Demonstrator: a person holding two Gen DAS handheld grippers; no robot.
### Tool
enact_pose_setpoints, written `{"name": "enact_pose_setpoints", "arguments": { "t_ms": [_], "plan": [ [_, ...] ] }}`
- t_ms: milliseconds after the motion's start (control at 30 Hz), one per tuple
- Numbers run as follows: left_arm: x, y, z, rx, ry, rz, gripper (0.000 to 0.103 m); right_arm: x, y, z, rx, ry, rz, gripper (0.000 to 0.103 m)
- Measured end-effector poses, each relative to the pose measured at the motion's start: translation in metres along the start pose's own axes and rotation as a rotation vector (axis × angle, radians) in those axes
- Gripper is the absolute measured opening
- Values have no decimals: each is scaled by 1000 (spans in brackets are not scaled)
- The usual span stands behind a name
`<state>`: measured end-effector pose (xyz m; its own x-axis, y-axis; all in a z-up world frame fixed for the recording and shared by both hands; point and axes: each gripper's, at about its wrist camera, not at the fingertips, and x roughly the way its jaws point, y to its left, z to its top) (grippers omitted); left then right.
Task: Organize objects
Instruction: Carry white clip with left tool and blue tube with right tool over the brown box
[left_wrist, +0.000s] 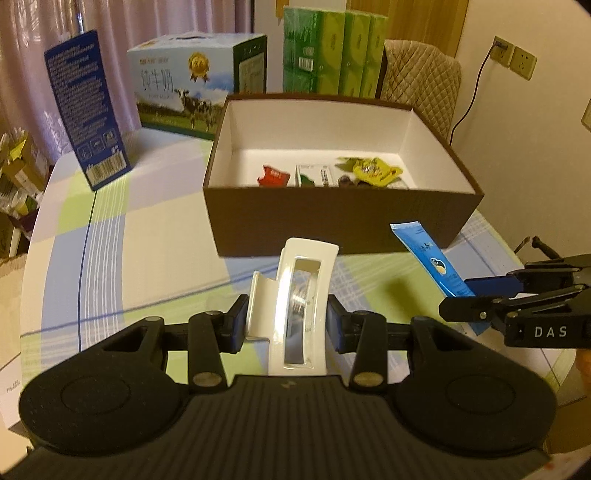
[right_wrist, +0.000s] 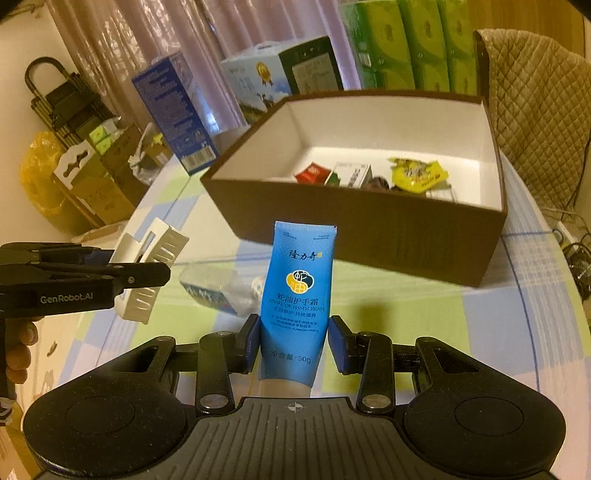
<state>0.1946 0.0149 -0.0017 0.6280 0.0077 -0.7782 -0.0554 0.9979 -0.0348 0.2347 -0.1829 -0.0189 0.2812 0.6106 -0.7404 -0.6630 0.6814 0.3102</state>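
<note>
On the blue hand cream tube (right_wrist: 295, 295) clamped in your right gripper (right_wrist: 293, 341) you can read "SNAKE OIL HAND CREAM" and "50g" among Chinese characters. Your left gripper (right_wrist: 147, 275), seen from the right wrist, carries "GenRobot.AI". From the left wrist, your right gripper's (left_wrist: 458, 297) body shows "DAS". The barcode box's (left_wrist: 86, 107) small print is illegible.

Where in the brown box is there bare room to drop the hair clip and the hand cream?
The brown box is bare along its left wall and whole back half. The red sachet, small carton and yellow packet crowd the front middle and right. The left gripper holds the hair clip, the right gripper the hand cream tube.
</note>
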Motion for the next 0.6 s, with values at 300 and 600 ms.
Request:
{"name": "enact_pose_setpoints", "arguments": {
  "t_ms": [300,600],
  "plan": [
    [6,-7,34,34,-51,-14,38,-8,-10,28,0,-53,-12,36],
    [19,-12,64,55,-86,-21,38,-9,-25,62,8,-104,-27,36]
  ]
}}
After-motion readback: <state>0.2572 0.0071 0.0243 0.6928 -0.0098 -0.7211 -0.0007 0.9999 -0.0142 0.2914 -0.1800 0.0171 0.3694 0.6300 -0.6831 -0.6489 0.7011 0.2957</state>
